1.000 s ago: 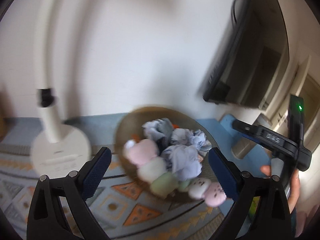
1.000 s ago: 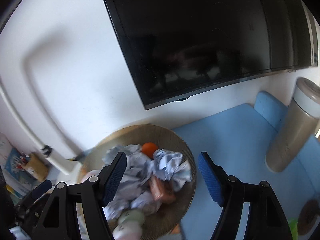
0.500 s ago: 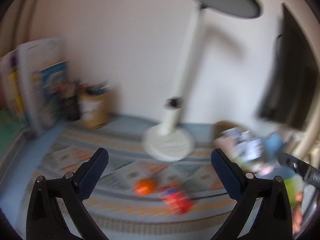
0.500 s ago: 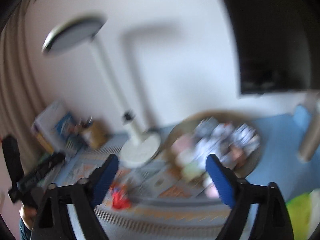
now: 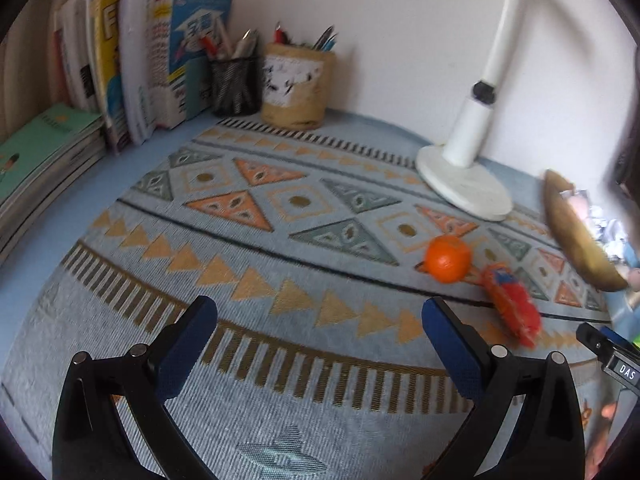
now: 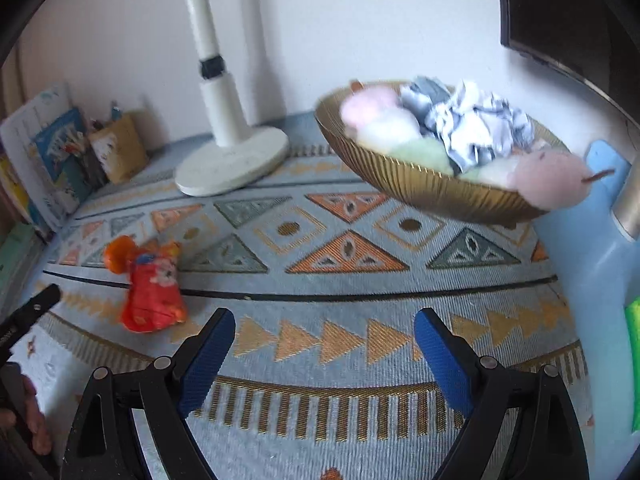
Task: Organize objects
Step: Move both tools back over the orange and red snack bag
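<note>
An orange ball (image 5: 447, 258) and a red snack packet (image 5: 511, 305) lie on the patterned mat (image 5: 280, 240), right of my left gripper (image 5: 318, 314), which is open and empty above the mat. In the right wrist view the packet (image 6: 152, 292) and ball (image 6: 118, 254) lie to the left of my right gripper (image 6: 324, 328), also open and empty. A gold ribbed bowl (image 6: 420, 184) holds crumpled paper (image 6: 472, 124) and pastel plush toys (image 6: 380, 116) at the upper right. The bowl's edge (image 5: 576, 228) shows in the left wrist view.
A white desk lamp base (image 5: 464, 184) stands at the back, also seen in the right wrist view (image 6: 232, 164). Pen holders (image 5: 296, 84) and upright books (image 5: 132, 56) line the back left. A dark monitor (image 6: 568, 12) hangs at the upper right. A beige cylinder (image 6: 630, 204) stands at right.
Both grippers have swung left and pulled back from above the bowl to over the mat. The ball and packet have come into view. Both stay open.
</note>
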{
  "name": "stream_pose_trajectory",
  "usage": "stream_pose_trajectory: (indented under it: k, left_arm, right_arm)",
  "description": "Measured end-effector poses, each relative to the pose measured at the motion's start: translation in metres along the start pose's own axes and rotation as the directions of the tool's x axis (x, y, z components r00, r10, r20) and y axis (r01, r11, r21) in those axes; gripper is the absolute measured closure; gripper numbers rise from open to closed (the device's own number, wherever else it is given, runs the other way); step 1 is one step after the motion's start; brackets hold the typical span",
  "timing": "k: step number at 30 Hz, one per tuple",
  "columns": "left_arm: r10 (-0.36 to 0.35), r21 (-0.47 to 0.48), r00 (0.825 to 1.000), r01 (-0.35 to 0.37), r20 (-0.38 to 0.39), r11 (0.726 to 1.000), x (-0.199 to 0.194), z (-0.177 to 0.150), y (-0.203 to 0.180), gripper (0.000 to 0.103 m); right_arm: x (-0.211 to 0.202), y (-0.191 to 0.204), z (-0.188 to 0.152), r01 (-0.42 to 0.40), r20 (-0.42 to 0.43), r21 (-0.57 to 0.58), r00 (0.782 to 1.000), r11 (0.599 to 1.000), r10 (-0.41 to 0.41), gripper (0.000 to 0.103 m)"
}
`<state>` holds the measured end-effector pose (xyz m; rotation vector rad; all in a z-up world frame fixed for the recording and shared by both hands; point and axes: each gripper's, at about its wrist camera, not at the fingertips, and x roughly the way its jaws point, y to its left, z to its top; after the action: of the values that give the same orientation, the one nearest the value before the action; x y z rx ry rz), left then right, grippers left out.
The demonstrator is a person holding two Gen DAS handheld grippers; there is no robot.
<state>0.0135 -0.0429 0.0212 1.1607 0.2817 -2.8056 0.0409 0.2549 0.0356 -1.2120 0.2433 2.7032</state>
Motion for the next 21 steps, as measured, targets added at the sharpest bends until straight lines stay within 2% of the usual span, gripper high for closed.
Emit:
stream_pose_trajectory:
  k: [3, 8, 10, 14, 21]
  left_arm:
    - [0.008, 0.019, 0.999, -0.007, -0.035, 1.0, 0.006, -0.003, -0.003, 0.001]
    - [0.025, 0.064, 0.991, -0.017, -0.131, 0.998, 0.02, -0.006, -0.009, 0.001]
    - [0.055, 0.105, 0.989, -0.04, -0.139, 0.994, 0.022, -0.008, -0.016, 0.001]
    - [0.066, 0.16, 0.987, -0.042, -0.145, 0.986, 0.022, -0.01, -0.025, 0.001]
    - [0.058, 0.156, 0.987, -0.035, -0.149, 0.987, 0.02, -0.009, -0.023, 0.001]
  right_arm:
    - [0.007, -0.003, 0.003, 0.017, -0.036, 0.008, 0.999, 1.0, -0.016, 0.013]
    - [0.003, -0.01, 0.003, 0.043, -0.019, 0.041, 0.999, 0.998, -0.042, 0.009]
    - [0.004, -0.014, 0.003, 0.035, -0.03, 0.06, 0.999, 0.998, -0.034, 0.009]
    - [0.007, -0.018, 0.004, 0.037, -0.05, 0.074, 0.998, 0.997, -0.033, 0.009]
    - [0.011, -0.017, 0.005, 0.04, -0.069, 0.065, 0.997, 0.997, -0.036, 0.009]
